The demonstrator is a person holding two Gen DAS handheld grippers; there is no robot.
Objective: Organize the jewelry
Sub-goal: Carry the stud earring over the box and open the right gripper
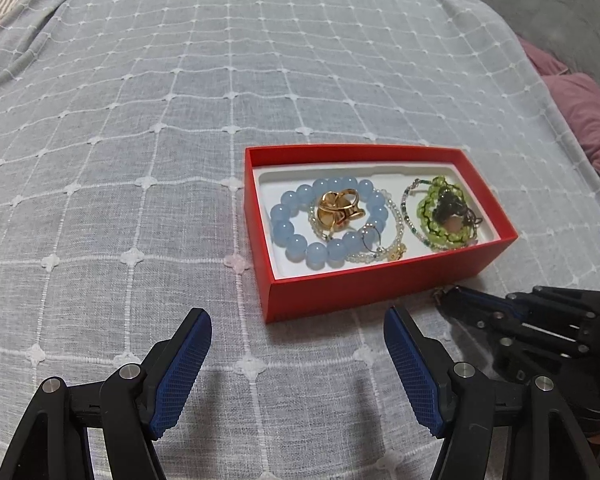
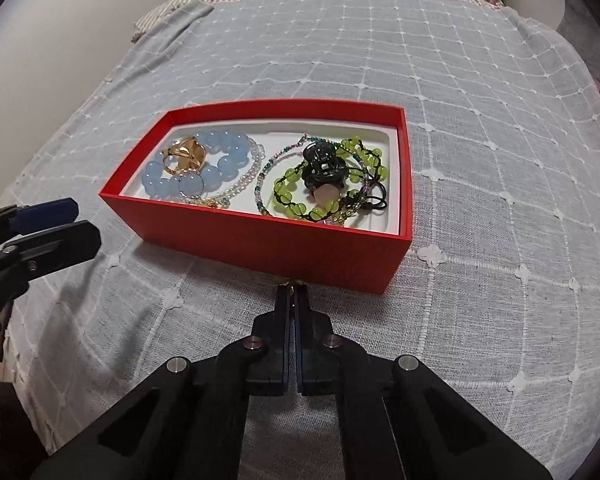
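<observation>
While the left gripper gapes empty, the right gripper pinches a small gold trinket on the bedspread against the red box of bead bracelets.

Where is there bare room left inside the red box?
Little: the red cardboard box has a bare white strip at its left end beside the blue bead bracelet. Its right half is crowded by the green bead bracelet and black hair claw.

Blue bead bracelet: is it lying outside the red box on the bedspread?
No, the blue bead bracelet lies inside the red box, on its white liner, with a gold ring resting within its loop.
</observation>
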